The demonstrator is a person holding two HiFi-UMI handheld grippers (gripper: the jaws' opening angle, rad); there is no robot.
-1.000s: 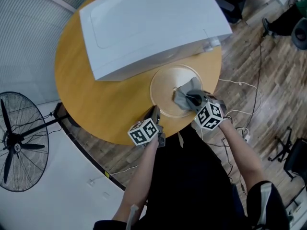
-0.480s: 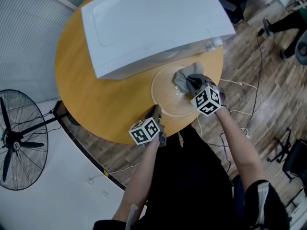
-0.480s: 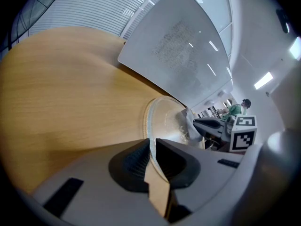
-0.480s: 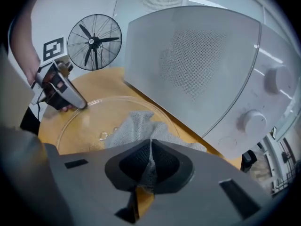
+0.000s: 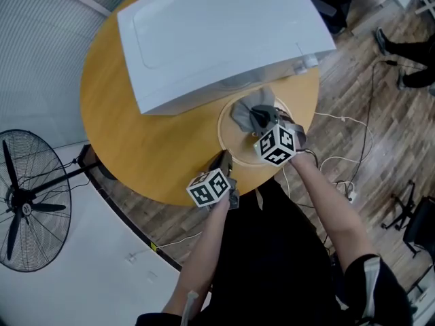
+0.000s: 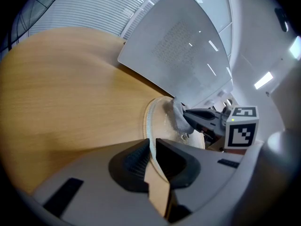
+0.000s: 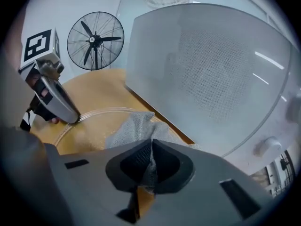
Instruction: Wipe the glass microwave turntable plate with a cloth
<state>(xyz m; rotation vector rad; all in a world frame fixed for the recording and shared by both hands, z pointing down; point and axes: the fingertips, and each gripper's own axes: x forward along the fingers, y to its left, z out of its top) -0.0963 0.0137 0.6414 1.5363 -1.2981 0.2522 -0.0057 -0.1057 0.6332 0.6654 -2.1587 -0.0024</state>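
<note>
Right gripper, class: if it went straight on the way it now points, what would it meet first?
Probably the glass plate under the cloth it grips; the microwave stands just beyond. Depth is unclear.

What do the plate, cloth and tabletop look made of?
The turntable plate looks like clear glossy glass: wood shows through, rim glints. The cloth: grey matte fabric, visible knit texture. The table: smooth light wood or wood-look laminate, faint grain.

Right gripper (image 5: pixel 261 118) holds cloth (image 5: pixel 245 110) on plate (image 5: pixel 233 139); left gripper (image 5: pixel 223 161) at edge.
</note>
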